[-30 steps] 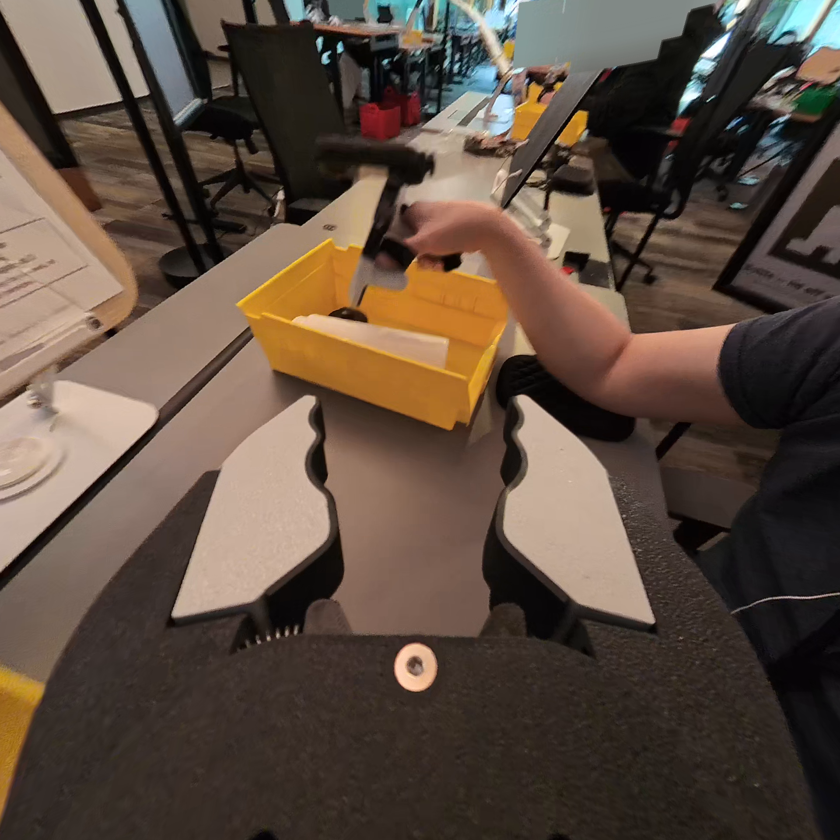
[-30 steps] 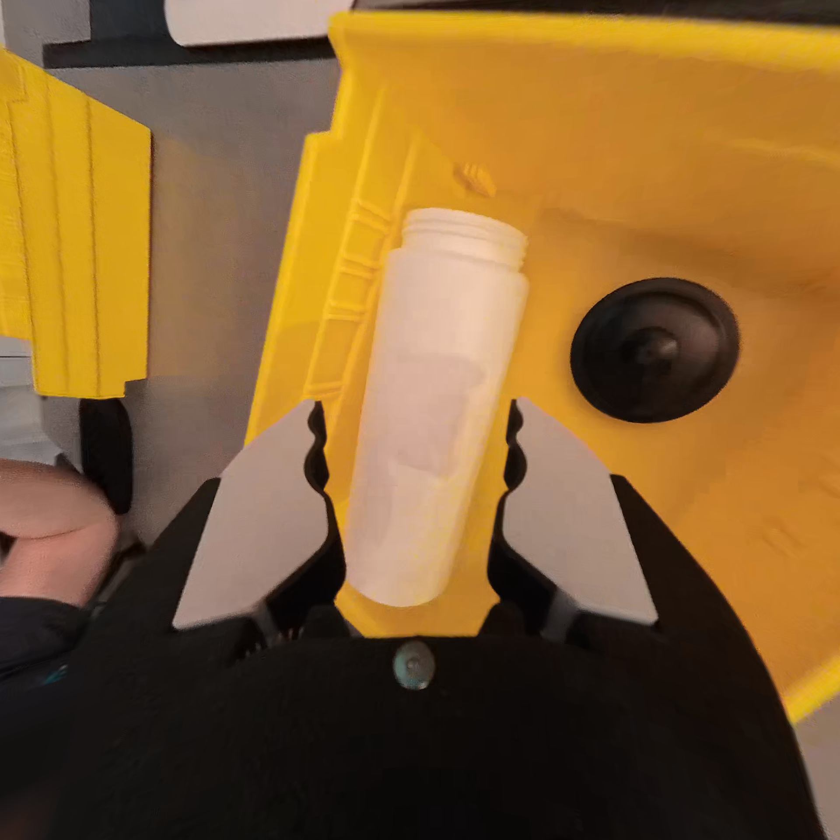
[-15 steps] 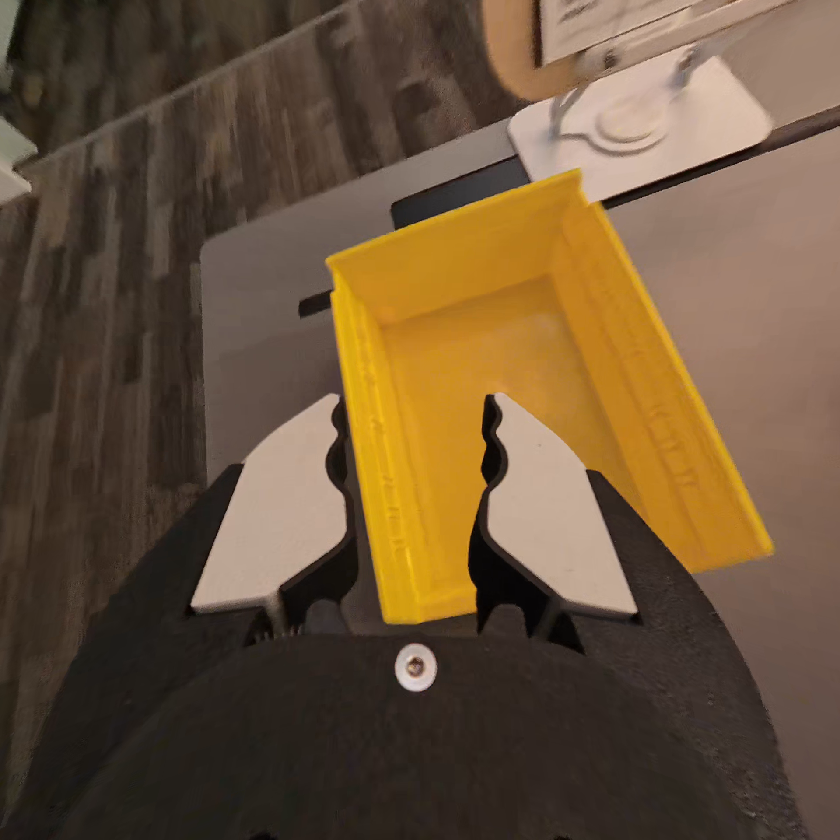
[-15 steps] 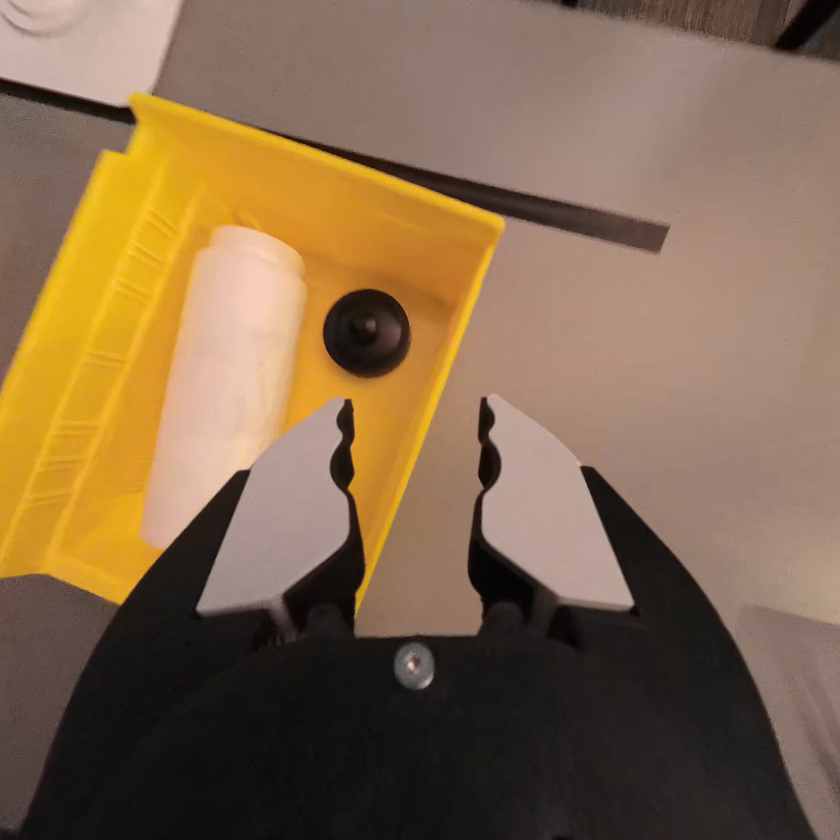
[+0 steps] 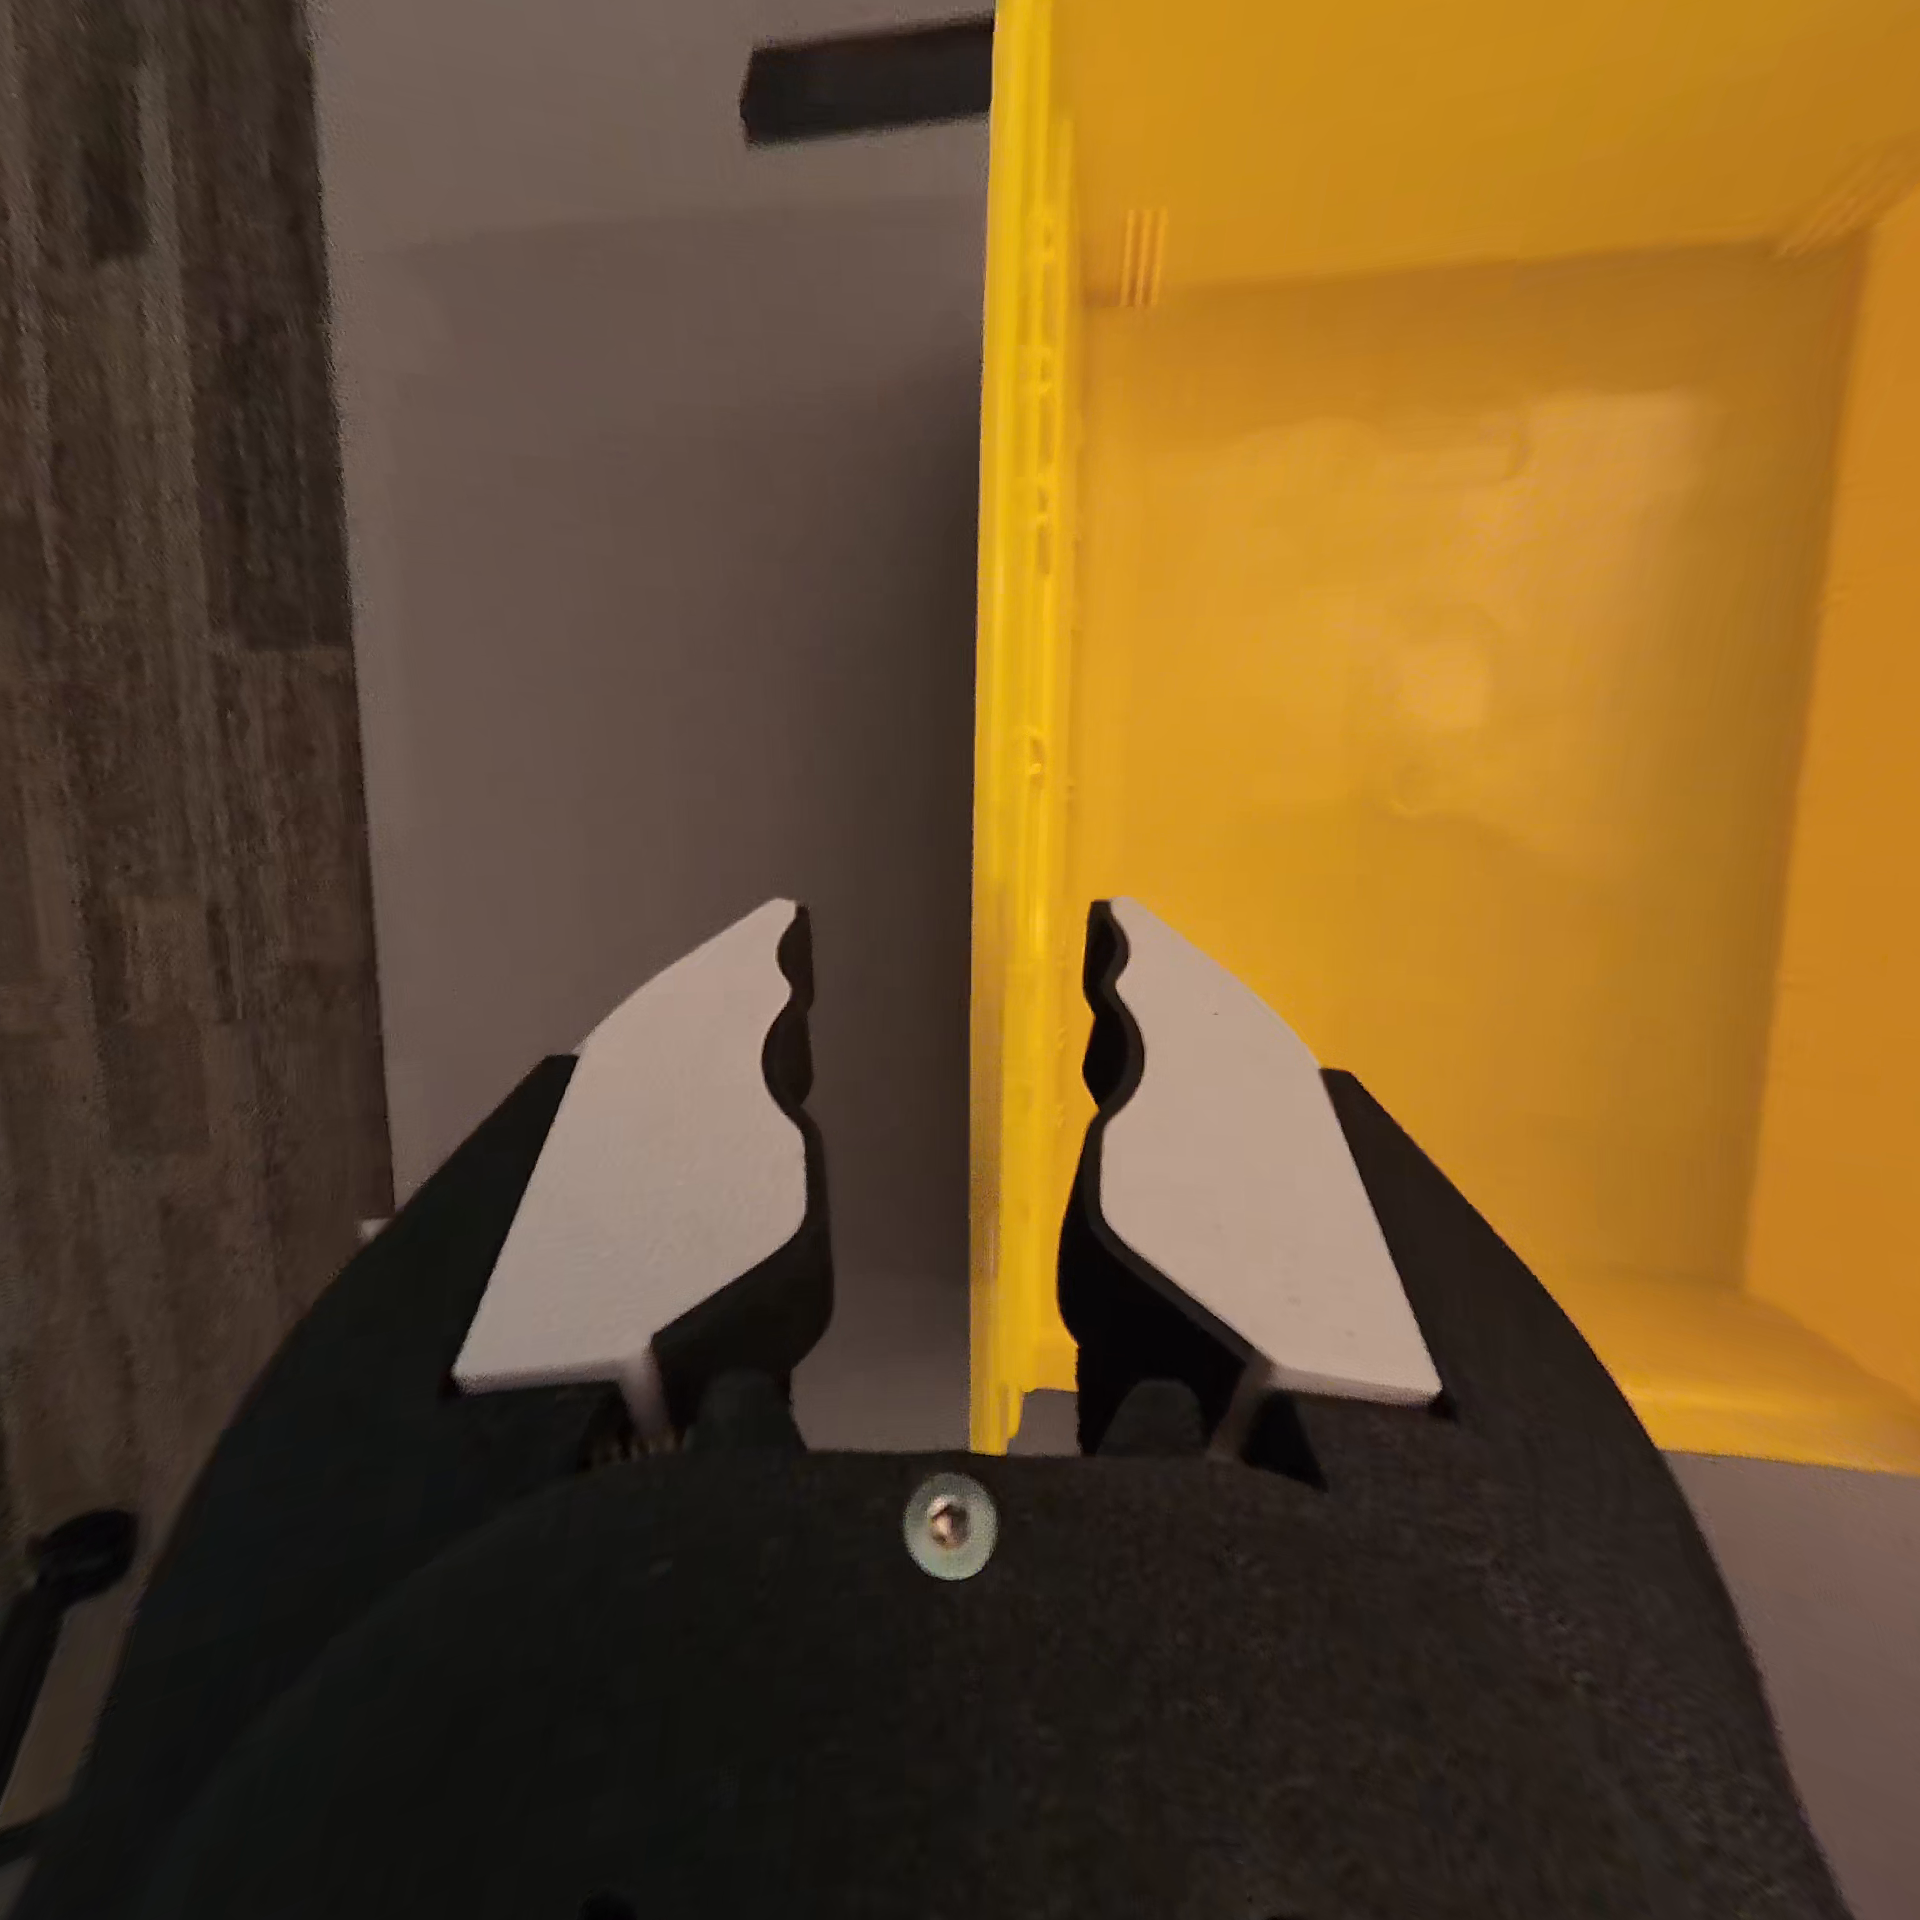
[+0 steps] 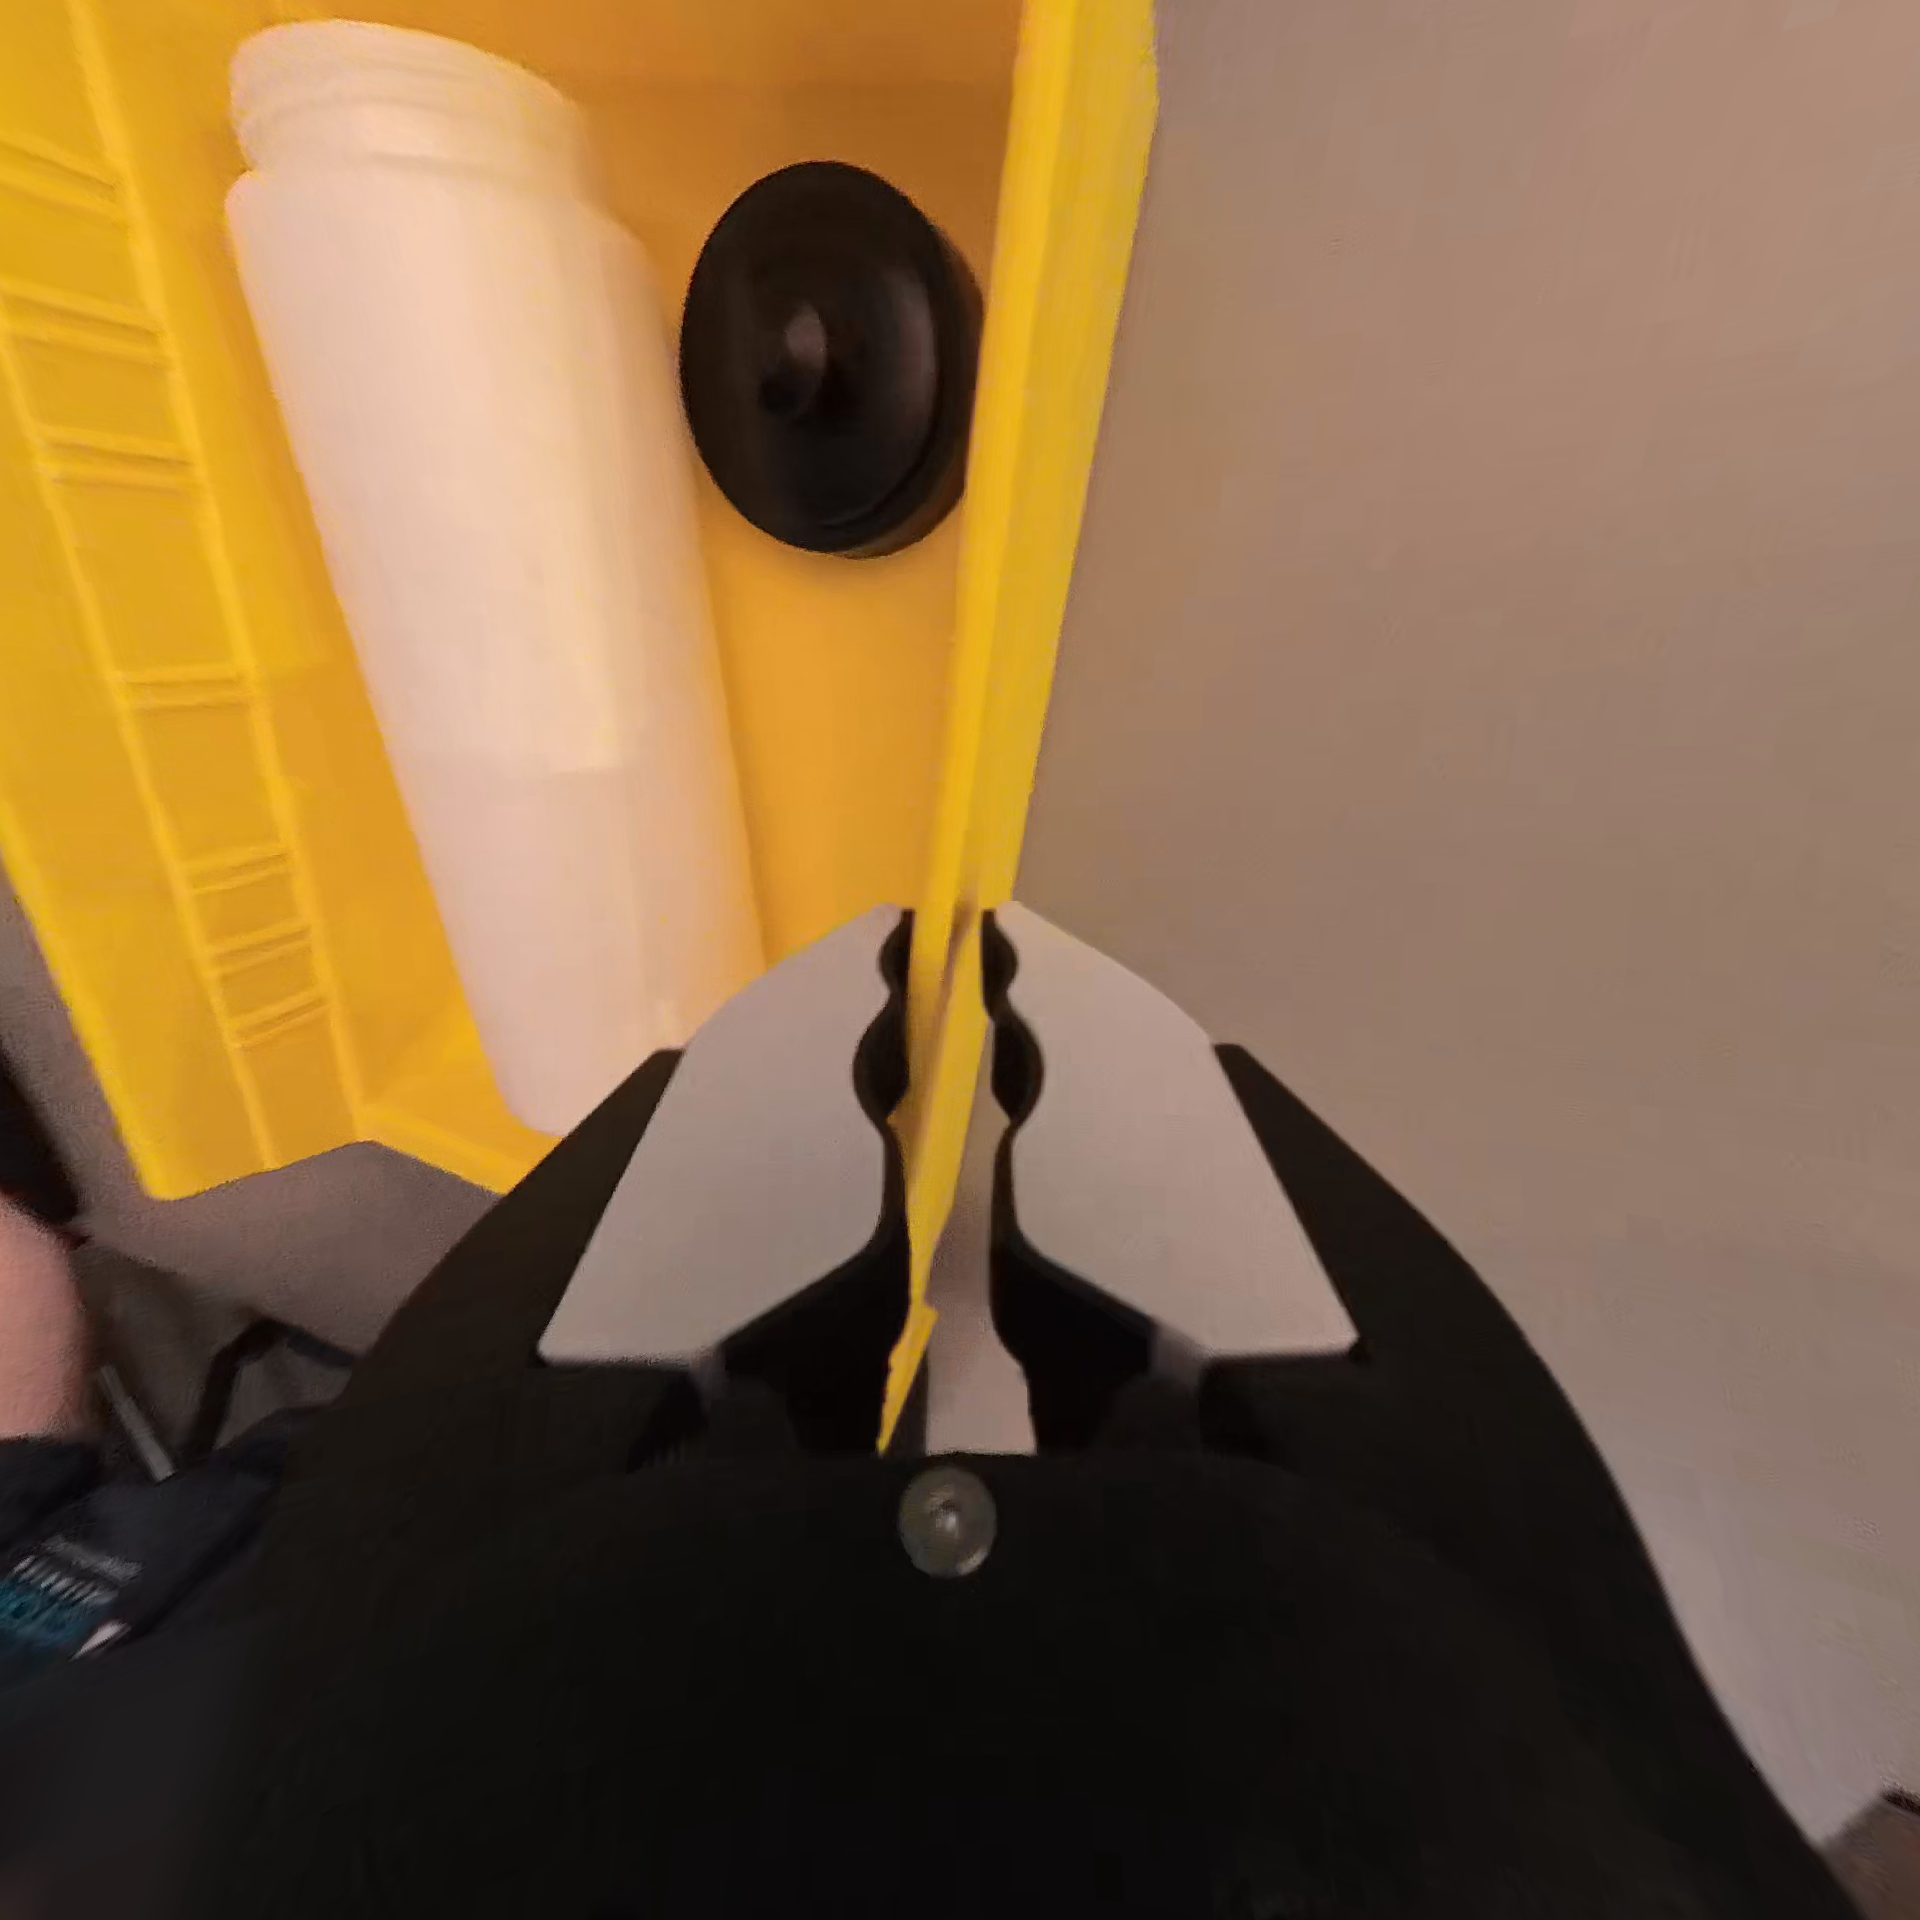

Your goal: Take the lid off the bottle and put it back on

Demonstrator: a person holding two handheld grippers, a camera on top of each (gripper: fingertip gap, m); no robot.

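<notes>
In the right wrist view a white bottle (image 6: 488, 582) lies on its side, uncapped, in a yellow bin (image 6: 1049, 416). Its black lid (image 6: 826, 358) lies beside it against the bin's right wall. My right gripper (image 6: 948, 920) is shut on that right wall, with both pads pressed on the yellow plastic. In the left wrist view my left gripper (image 5: 945, 914) is open and straddles the left wall of a second, empty yellow bin (image 5: 1023, 623). That wall stands close to the right finger (image 5: 1195, 1091), with a clear gap to the left finger. The bottle and lid do not show in this view.
Both bins sit on a grey table (image 5: 644, 623), which also shows in the right wrist view (image 6: 1507, 623). Wood-pattern floor (image 5: 156, 623) lies past the table's left edge. A black strip (image 5: 862, 94) is at the far side. A person's hand and sleeve (image 6: 31, 1309) are at the lower left.
My right gripper left the bottle, moved to the bin's right wall and closed on it. My left gripper swung down over the empty bin and narrowed around its left wall.
</notes>
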